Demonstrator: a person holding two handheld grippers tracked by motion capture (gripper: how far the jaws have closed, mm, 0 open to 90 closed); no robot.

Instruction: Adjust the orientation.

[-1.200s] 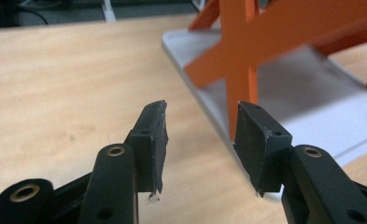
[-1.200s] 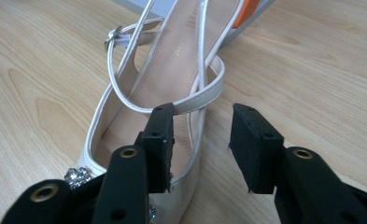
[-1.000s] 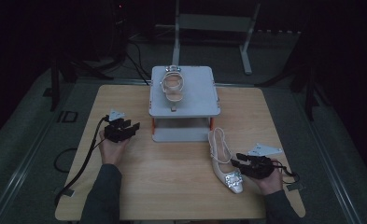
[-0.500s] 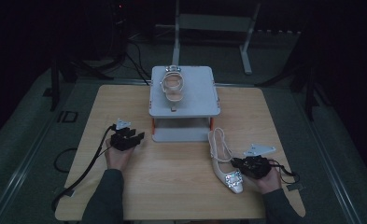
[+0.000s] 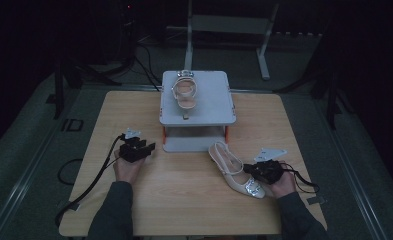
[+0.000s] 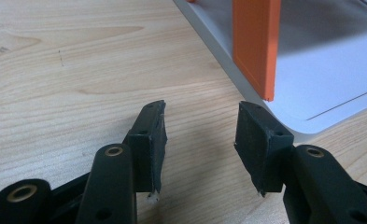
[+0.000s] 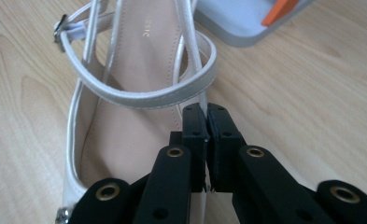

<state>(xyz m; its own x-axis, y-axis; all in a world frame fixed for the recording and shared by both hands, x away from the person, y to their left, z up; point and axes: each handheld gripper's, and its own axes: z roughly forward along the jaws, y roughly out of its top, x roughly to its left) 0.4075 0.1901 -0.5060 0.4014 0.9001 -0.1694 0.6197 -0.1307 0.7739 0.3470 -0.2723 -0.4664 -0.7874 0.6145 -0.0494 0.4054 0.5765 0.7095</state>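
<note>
A white slingback shoe (image 5: 234, 172) with a jewelled toe lies on the wooden table (image 5: 194, 200) in front of a grey stand (image 5: 211, 102). A matching shoe (image 5: 185, 92) rests on the stand's top plate. My right gripper (image 5: 249, 171) is shut on the near shoe's side; in the right gripper view its jaws (image 7: 205, 112) pinch the shoe's (image 7: 125, 135) rim where a thin strap comes down. My left gripper (image 5: 145, 148) stands open just left of the stand's base. In the left gripper view it (image 6: 200, 121) holds nothing, with bare wood between its jaws.
The stand's grey base plate (image 6: 321, 79) and an orange leg (image 6: 253, 42) sit close ahead-right of the left jaws. Cables trail from both grippers across the table. A metal frame (image 5: 229, 25) stands on the dark floor behind the table.
My left gripper has moved right and nearer, toward the stand's base. The right gripper has stayed shut on the shoe, almost in place.
</note>
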